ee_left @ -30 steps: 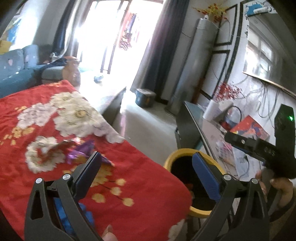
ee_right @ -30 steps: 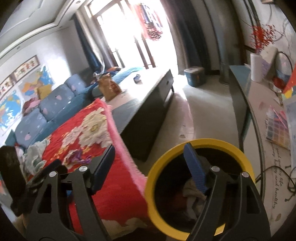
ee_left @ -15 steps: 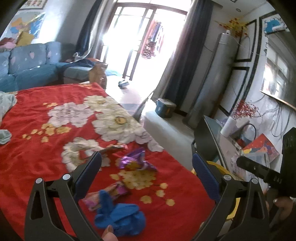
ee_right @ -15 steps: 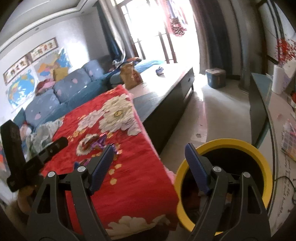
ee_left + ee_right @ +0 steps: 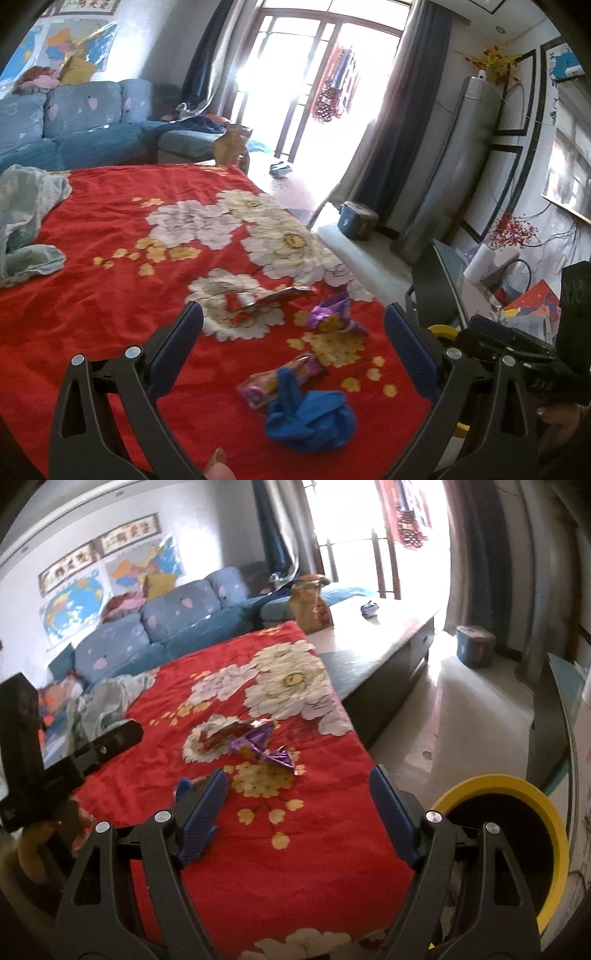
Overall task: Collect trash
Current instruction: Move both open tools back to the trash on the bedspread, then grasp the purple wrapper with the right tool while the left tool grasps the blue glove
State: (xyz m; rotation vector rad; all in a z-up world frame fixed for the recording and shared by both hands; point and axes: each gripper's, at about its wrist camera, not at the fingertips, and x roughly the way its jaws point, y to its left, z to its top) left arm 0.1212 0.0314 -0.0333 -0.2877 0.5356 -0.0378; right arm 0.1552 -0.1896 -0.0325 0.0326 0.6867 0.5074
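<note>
Trash lies scattered on the red flowered cloth (image 5: pixel 110 236) that covers the worktop: a crumpled blue glove (image 5: pixel 310 413) nearest the front edge, a pink and purple wrapper (image 5: pixel 284 376) touching it and partly under it, a purple foil wrapper (image 5: pixel 332 314) a little farther back, and a red and silver wrapper (image 5: pixel 258 297) beyond that on a white flower. The pink wrapper's long axis runs slantwise, from low on the left up toward the right as the left gripper's camera sees it.

The left gripper (image 5: pixel 293 343) hangs above the cloth with its jaws wide apart and nothing between them, and the glove and pink wrapper sit almost straight ahead of it, just below the gap. The right gripper (image 5: pixel 297 805) is also spread wide and empty; from its side the glove shows only as a blue scrap (image 5: pixel 183 786) behind its left finger, so it is off to one side there. I would judge the left the nearer and better lined up, needing mostly to dip down and forward.

The yellow-rimmed bin (image 5: pixel 517 786) stands on the floor just off the worktop's right end, close under the right gripper. A pale crumpled cloth (image 5: pixel 26 218) lies well apart at the far left, with a blue sofa (image 5: pixel 74 125) behind.
</note>
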